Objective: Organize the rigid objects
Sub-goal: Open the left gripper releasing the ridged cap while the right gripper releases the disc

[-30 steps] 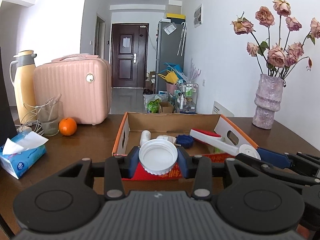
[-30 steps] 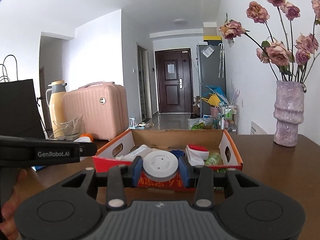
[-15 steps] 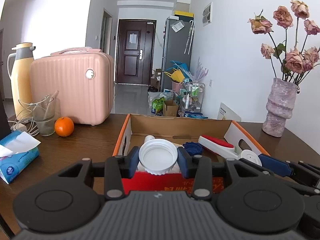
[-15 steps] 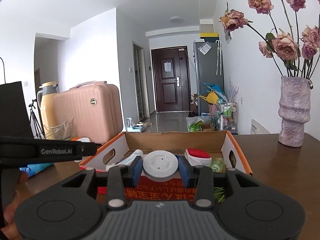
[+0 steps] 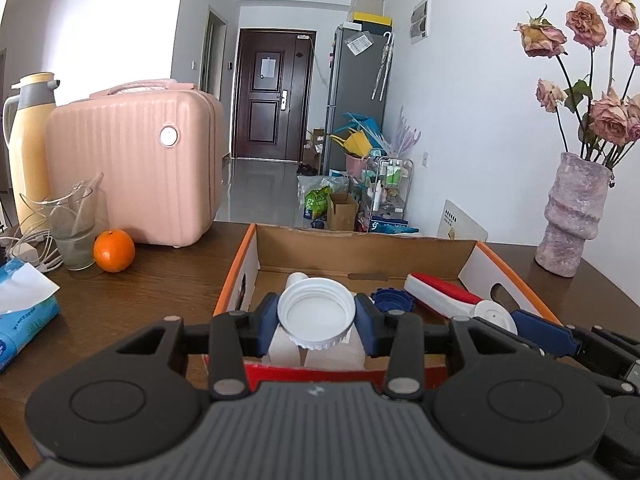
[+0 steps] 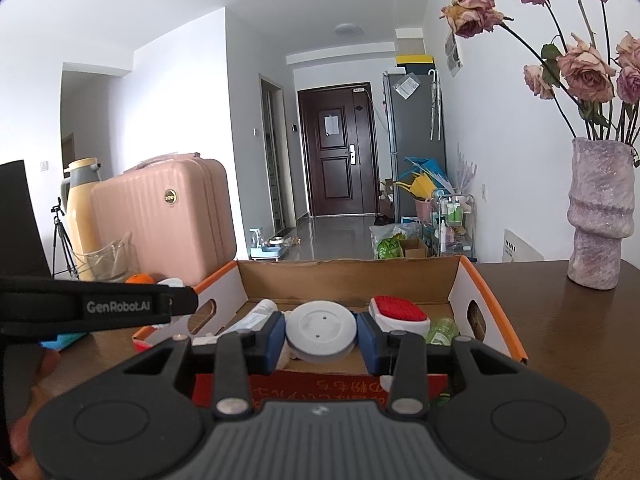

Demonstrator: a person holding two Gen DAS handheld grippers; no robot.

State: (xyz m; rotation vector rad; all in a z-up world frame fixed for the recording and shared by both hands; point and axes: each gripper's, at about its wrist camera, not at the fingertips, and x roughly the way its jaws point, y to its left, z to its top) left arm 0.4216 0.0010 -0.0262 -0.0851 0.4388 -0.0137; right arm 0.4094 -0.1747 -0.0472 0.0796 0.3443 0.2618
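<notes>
The left hand-held gripper [image 5: 316, 316] pinches a ribbed white lid [image 5: 316, 314] above the cardboard box [image 5: 360, 250] on the tabletop [image 5: 140, 292]. The right hand-held gripper [image 6: 321, 334] pinches a smooth white cap [image 6: 321, 330] over the same box. A black strap [image 6: 96, 306] reads "GenRobot.AI".

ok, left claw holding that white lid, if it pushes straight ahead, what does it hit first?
Probably the cardboard box: its far wall lies ahead of the left claw and white lid. Depth is unclear; the white bottle may come first.
</notes>
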